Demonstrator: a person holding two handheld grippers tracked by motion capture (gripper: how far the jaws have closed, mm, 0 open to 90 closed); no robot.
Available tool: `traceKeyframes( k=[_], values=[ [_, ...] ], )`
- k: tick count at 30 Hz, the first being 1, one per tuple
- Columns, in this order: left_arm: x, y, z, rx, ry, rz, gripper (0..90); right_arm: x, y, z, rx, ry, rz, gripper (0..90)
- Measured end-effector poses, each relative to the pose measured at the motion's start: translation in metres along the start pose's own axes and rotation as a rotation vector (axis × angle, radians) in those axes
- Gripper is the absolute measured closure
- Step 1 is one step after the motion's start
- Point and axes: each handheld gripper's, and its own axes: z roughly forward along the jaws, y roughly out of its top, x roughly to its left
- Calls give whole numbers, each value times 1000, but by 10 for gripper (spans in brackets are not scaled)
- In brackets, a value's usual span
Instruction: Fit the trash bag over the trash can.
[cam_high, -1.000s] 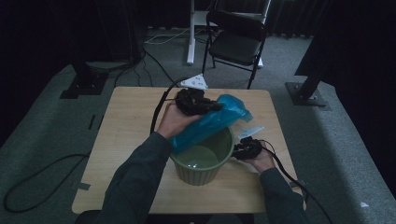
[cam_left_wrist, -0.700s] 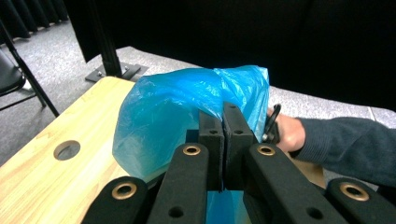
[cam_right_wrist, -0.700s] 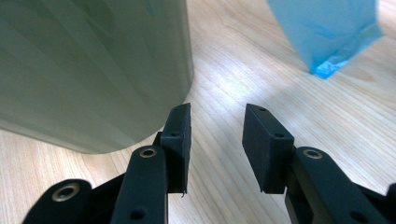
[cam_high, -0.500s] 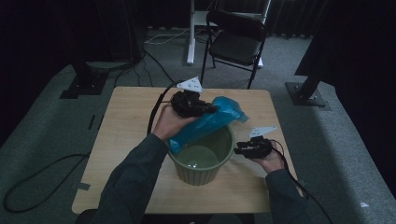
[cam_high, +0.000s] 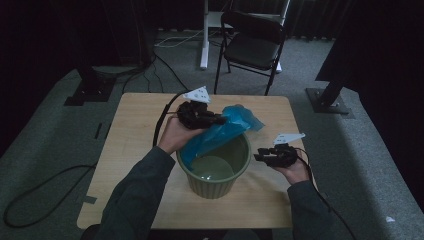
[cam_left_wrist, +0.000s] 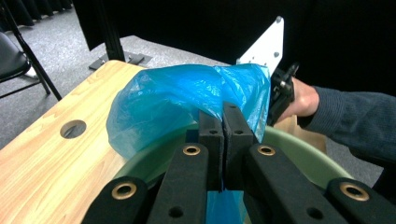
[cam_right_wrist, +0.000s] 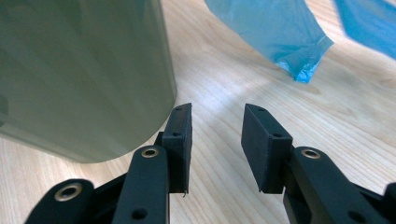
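Note:
A blue plastic bag hangs over the far rim of a green bin on the wooden table. My left gripper is shut on the bag's edge above the bin. In the left gripper view the jaws pinch the blue film over the bin's rim. My right gripper hovers right of the bin, open. In the right gripper view its jaws have just narrowed a little, with nothing between them. The bin's wall is on the left and a bag corner is ahead.
A black folding chair stands beyond the table's far edge, beside a white pole and cables on the floor. The tabletop has a round hole near one edge. Bare wood lies left and in front of the bin.
My right gripper has drawn back from the bin's right rim, moving right and slightly up. The left gripper stays over the bin with the bag in it.

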Motion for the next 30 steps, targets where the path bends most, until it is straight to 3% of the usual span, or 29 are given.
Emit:
traceKeyframes(
  k=[8,17,23,30],
  values=[
    [4,-11,0,35,9,-6,881,-1,8,-12,-89,-27,9,696],
    [1,-14,1,45,1,-2,880,-2,19,-23,-177,-76,20,663],
    [0,-18,2,49,-9,-1,878,-2,35,-23,-209,-126,15,591],
    [-2,-22,1,50,-16,2,875,0,54,-9,-175,-139,-39,587]
  ],
)
